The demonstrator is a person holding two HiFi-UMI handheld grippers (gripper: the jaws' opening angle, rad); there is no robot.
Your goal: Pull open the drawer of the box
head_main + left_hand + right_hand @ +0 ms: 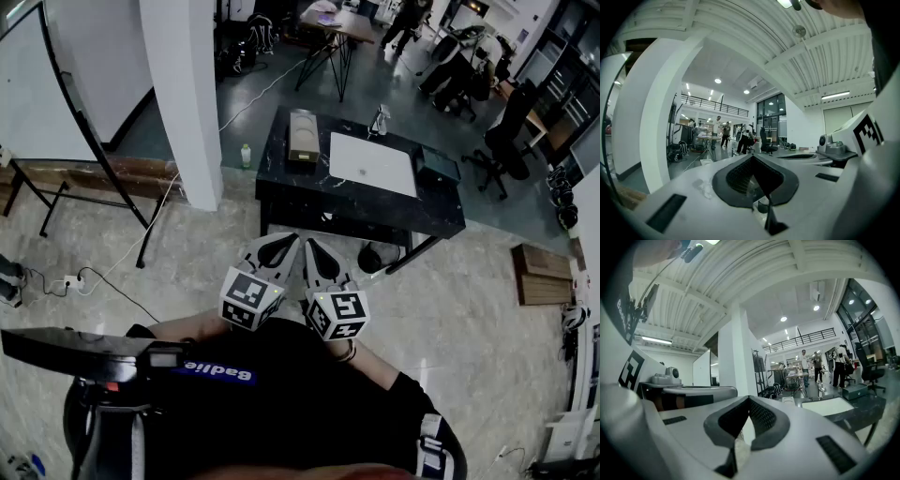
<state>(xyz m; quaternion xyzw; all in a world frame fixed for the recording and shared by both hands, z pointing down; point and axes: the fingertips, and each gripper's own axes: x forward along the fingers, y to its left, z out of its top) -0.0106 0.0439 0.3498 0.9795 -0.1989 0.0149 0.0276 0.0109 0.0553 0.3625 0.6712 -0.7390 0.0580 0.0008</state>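
Left gripper [281, 246] and right gripper [313, 251] side by side near the torso, jaws of each pressed together on nothing, well short of black table [281, 192]. On it: tan box [302, 136] left, white mat [373, 162] mid, dark box [438, 165] right; drawer too small to tell. White pillar [187, 103] and bottle [246, 155] beside the table's left.

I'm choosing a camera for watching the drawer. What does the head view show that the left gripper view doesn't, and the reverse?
Only the head view shows the black table with the tan box and the white mat on it. Only the left gripper view shows the ribbed ceiling and a balcony railing far off. Both show the white pillar and the left gripper and right gripper, both shut and empty, side by side.
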